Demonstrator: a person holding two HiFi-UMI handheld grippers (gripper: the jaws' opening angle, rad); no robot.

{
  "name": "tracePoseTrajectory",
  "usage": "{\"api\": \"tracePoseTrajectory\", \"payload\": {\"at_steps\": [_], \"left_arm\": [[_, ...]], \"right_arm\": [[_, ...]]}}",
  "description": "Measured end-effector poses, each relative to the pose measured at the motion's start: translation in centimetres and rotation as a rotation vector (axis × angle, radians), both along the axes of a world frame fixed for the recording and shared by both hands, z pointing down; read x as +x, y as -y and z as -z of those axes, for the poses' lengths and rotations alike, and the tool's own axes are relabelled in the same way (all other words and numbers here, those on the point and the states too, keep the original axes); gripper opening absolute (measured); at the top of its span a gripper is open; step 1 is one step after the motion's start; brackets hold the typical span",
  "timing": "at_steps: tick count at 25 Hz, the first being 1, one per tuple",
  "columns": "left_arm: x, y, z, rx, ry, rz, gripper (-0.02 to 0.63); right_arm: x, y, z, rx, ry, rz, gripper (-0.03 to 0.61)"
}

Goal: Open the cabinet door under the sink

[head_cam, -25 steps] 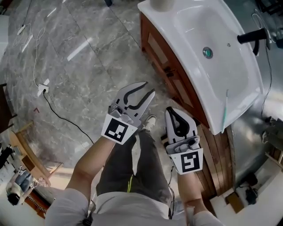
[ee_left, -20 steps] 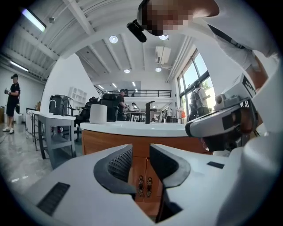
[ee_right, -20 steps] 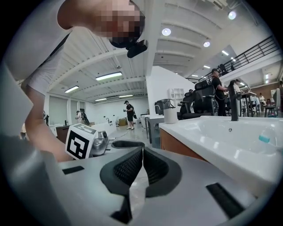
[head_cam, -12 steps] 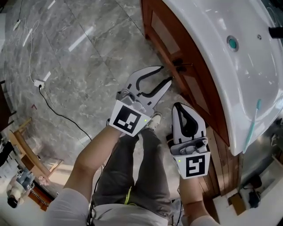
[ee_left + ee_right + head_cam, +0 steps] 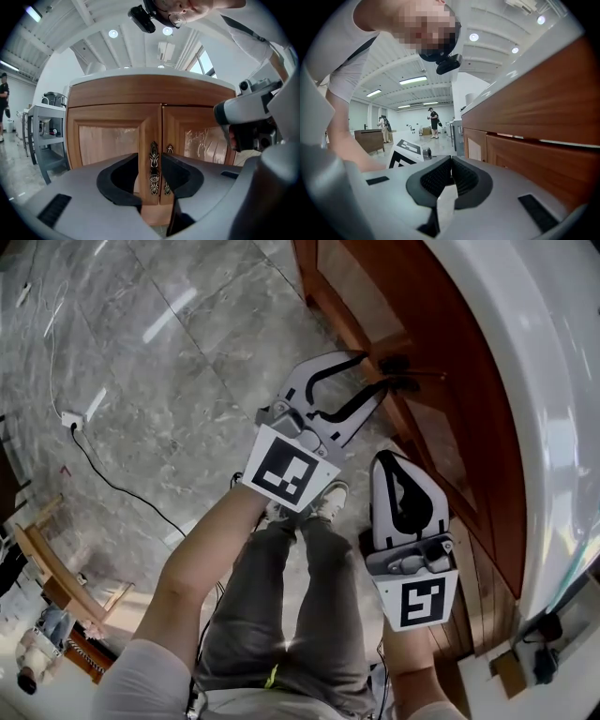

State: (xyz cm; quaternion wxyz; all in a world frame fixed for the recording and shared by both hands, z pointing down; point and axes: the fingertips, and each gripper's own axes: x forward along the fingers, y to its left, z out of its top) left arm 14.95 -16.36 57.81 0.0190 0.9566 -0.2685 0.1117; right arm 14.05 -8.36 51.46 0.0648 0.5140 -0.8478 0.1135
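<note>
The brown wooden cabinet (image 5: 441, 381) stands under the white sink (image 5: 553, 390), with both doors closed. Two ornate dark handles (image 5: 401, 364) sit side by side at the seam where the doors meet. My left gripper (image 5: 373, 371) reaches right up to them, its jaws opening. In the left gripper view, the left door's handle (image 5: 153, 168) shows in the gap between the left gripper's (image 5: 151, 161) jaws, and the pads do not press on it. My right gripper (image 5: 394, 463) hangs lower beside the cabinet, shut with nothing in it, as the right gripper view also shows for this gripper (image 5: 451, 163).
The grey marble floor (image 5: 169, 352) carries a cable with a white socket (image 5: 70, 418) at the left. The person's legs and a shoe (image 5: 323, 501) are below the grippers. A wooden stand (image 5: 56, 587) sits bottom left. Grey metal shelving (image 5: 44, 133) stands left of the cabinet.
Both grippers have sunk toward the floor and closer to the cabinet doors. The left jaws have spread wider and reached the handles. The sink basin has slid out of the head view.
</note>
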Motion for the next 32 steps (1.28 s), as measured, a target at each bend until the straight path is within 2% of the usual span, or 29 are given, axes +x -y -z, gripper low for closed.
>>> {"api": "tracePoseTrajectory", "payload": {"at_steps": [5, 14, 19, 32], "left_arm": [[1.1, 0.3, -3.5, -0.017, 0.03, -0.049, 0.138], [2.5, 0.6, -6.1, -0.029, 0.027, -0.089, 0.127], [2.9, 0.5, -6.5, -0.03, 0.012, -0.102, 0.087], [2.6, 0.5, -6.3, -0.037, 0.001, -0.115, 0.091]], "right_arm": [[0.2, 1.0, -1.7, 0.036, 0.002, -0.003, 0.034], [0.8, 1.5, -3.9, 0.027, -0.003, -0.021, 0.034], [1.1, 1.8, -4.3, 0.029, -0.01, -0.023, 0.034], [0.5, 2.1, -5.1, 0.029, -0.007, -0.033, 0.034]]}}
